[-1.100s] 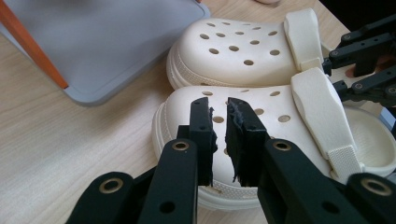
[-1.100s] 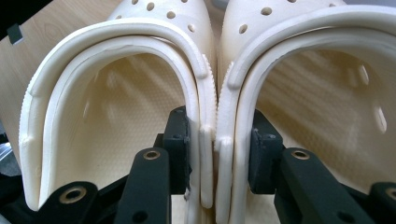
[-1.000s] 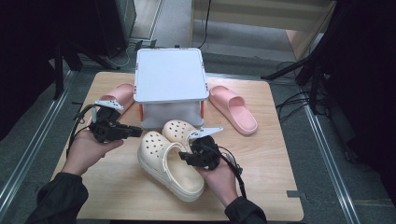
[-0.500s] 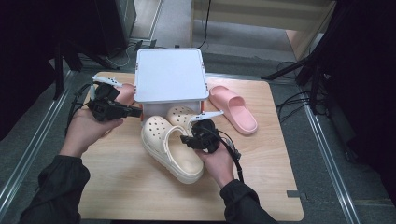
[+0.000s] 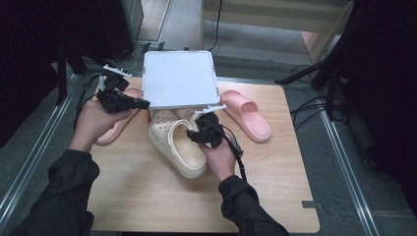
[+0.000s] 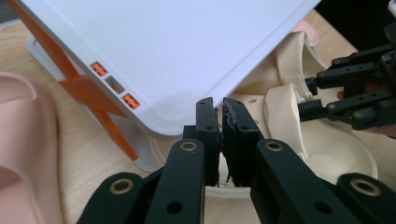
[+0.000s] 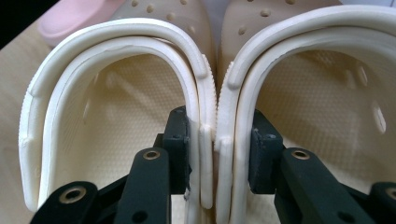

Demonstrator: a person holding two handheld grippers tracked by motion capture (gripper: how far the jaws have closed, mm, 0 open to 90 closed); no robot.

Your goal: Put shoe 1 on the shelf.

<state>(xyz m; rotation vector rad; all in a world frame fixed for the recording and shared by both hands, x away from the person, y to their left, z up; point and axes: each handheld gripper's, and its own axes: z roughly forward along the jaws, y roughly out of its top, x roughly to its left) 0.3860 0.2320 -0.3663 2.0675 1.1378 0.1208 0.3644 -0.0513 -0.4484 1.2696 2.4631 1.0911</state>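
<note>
Two cream clogs (image 5: pixel 183 156) lie side by side with their toes under a white shelf (image 5: pixel 179 78) on orange legs. My right gripper (image 5: pixel 193 135) is shut on their two touching inner walls, one jaw inside the left clog (image 7: pixel 107 107) and one inside the right clog (image 7: pixel 327 93). My left gripper (image 5: pixel 144 104) hovers at the shelf's near-left corner. Its jaws (image 6: pixel 218 105) have just been closing and now stand almost together with nothing between them. The right gripper (image 6: pixel 350 100) also appears in the left gripper view, on the clogs.
One pink slide (image 5: pixel 110 130) lies left of the shelf under my left hand, and another pink slide (image 5: pixel 248 115) lies to its right. The wooden table (image 5: pixel 147 196) ends at a grey floor with rails. Dark equipment stands at both sides.
Both hands have moved away from me toward the shelf. The right gripper has carried the clog pair so their toes now lie under it. The left gripper has risen to the shelf's corner.
</note>
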